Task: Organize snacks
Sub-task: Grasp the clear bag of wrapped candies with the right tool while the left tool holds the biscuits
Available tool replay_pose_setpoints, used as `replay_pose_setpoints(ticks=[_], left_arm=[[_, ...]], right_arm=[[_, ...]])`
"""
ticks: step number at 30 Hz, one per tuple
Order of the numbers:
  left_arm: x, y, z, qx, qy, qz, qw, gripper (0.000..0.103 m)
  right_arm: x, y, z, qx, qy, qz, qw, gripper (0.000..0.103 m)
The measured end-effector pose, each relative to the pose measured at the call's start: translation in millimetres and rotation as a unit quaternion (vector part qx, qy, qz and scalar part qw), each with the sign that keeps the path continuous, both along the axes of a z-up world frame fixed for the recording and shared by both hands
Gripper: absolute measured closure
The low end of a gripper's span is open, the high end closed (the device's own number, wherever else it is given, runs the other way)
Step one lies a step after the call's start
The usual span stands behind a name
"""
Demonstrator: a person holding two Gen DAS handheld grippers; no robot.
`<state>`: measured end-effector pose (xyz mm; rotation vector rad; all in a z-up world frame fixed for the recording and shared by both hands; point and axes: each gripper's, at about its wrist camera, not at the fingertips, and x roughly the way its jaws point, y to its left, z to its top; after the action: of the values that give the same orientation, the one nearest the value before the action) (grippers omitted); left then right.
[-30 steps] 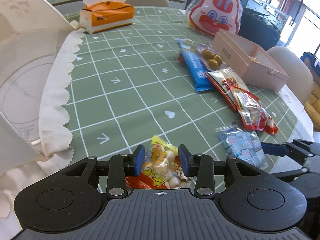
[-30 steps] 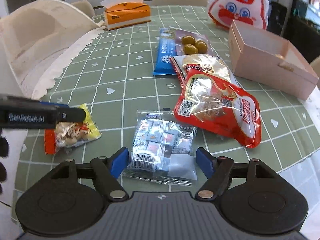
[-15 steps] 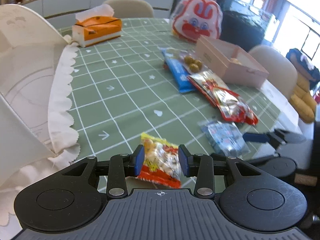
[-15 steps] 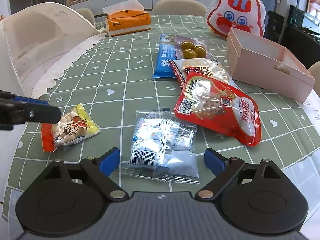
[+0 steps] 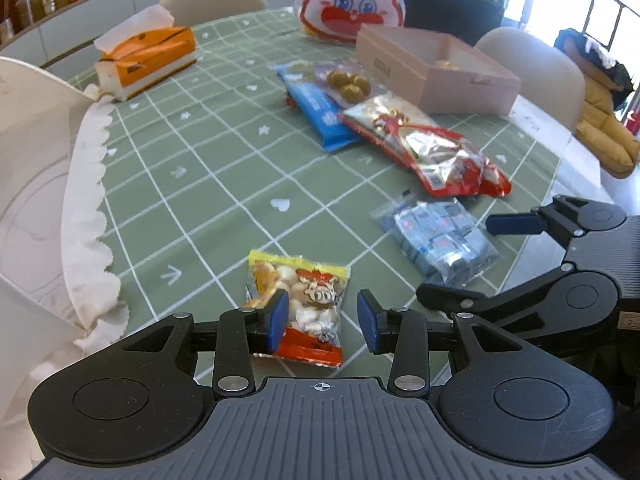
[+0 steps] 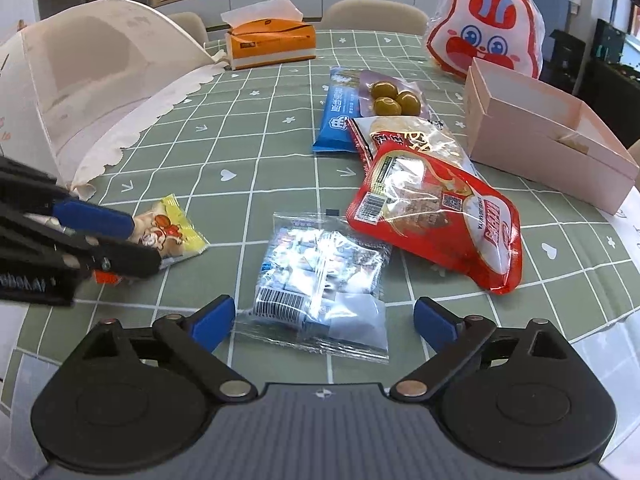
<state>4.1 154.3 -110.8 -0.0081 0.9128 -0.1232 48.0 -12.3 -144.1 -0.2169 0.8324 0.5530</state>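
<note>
Right gripper (image 6: 323, 322) jaws opening wide, straddling the clear bag of small blue candies (image 6: 316, 280), pads not touching it. Bag lies flat on the table (image 6: 256, 152) right ahead of the fingers. Looks light, crinkly, slippery film; loose contents will shift, so pinch across the filled middle. Left gripper (image 5: 322, 316) partly spread around the yellow snack packet (image 5: 302, 300); can't tell if it's gripped.

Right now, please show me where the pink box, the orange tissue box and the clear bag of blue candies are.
pink box (image 6: 548, 148): right wrist view, on its near side wall.
orange tissue box (image 6: 269, 42): right wrist view, on its orange front face.
clear bag of blue candies (image 6: 316, 272): right wrist view, on the bag's middle.
</note>
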Motion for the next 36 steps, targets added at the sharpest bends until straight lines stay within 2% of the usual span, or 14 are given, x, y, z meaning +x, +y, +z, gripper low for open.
replay_pose_setpoints(ticks=[3, 6, 10, 13, 16, 20, 22, 26, 29, 32, 36], left_arm=[[-6.2, 1.7, 4.9, 0.035, -0.015, -0.032, 0.9988, 0.06], [-5.2, 0.9, 1.7, 0.062, 0.0, -0.065, 0.996, 0.06], [-3.9, -12.4, -4.8, 0.096, 0.02, -0.117, 0.9883, 0.06], [-5.3, -22.0, -10.8, 0.112, 0.027, -0.143, 0.983, 0.049], [-5.6, -23.6, -12.3, 0.107, 0.03, -0.151, 0.9824, 0.041], [-5.0, -21.1, -13.8, 0.077, 0.048, -0.161, 0.9827, 0.028], [-5.1, -20.7, -16.7, 0.063, 0.06, -0.17, 0.9816, 0.028], [-6.0, -10.8, 0.2, 0.039, 0.035, -0.147, 0.9877, 0.034], [1.2, -0.1, 10.2, 0.049, 0.008, -0.108, 0.9929, 0.034], [14.2, 4.2, 5.7, 0.055, 0.012, -0.093, 0.994, 0.034], [31.9, -0.3, -12.7, 0.064, 0.045, -0.094, 0.9925, 0.032]], right_arm=[[1.0, -2.4, 0.0, -0.003, 0.002, 0.004, 1.0, 0.006], [1.1, -2.4, -0.2, -0.002, 0.003, 0.001, 1.0, 0.005], [-1.8, -4.5, -1.6, 0.002, -0.003, -0.004, 1.0, 0.004], [-3.4, -7.1, -1.8, 0.003, -0.004, -0.001, 1.0, 0.003], [-3.4, -9.3, -2.1, 0.004, -0.004, 0.004, 1.0, 0.003], [-3.8, -9.9, -2.4, 0.005, -0.005, 0.004, 1.0, 0.003], [-3.8, -10.1, -2.4, 0.005, -0.005, 0.004, 1.0, 0.002], [-3.7, -10.5, -2.3, 0.005, -0.004, 0.006, 1.0, 0.002], [-4.7, -10.3, -2.6, 0.005, -0.005, 0.004, 1.0, 0.002], [-5.3, -10.3, -3.2, 0.006, -0.007, 0.001, 1.0, 0.001], [-4.8, -11.8, -2.9, 0.005, -0.004, 0.005, 1.0, 0.0]])
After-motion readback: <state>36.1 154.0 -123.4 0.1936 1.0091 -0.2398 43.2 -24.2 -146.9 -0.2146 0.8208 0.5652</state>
